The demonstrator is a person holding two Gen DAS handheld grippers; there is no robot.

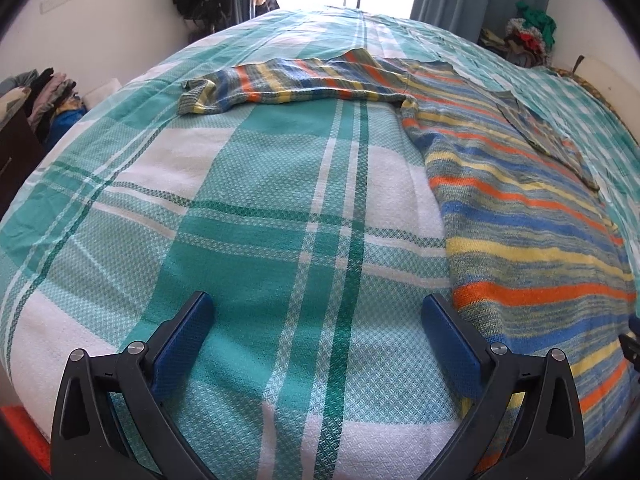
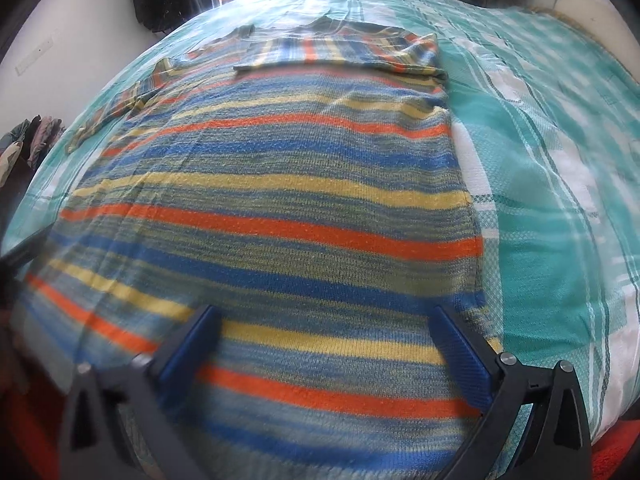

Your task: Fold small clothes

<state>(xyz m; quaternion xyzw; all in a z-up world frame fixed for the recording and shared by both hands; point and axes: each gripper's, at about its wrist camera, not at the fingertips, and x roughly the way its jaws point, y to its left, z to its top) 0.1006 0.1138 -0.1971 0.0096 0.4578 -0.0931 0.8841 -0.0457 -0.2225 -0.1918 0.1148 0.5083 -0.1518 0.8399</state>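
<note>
Woven teal-plaid bedsheet [image 1: 260, 200], striped knit sweater [image 2: 280, 200] lying flat, left tongs [image 1: 318, 320] apart, right tongs [image 2: 324, 332] apart, both empty

Sweater [image 2: 272, 200]: knitted wool-like cloth, matt, ribbed texture, slightly fuzzy. Bedsheet [image 1: 256, 216] under the sweater: woven cotton-like cloth, matt, fine waffle weave (coarser than it looks far off). Left gripper [image 1: 318, 332] beside the sweater: matt black plastic arms, blue textured pads, small shiny metal pins. Right gripper [image 2: 326, 336] over the sweater: same materials.
</note>
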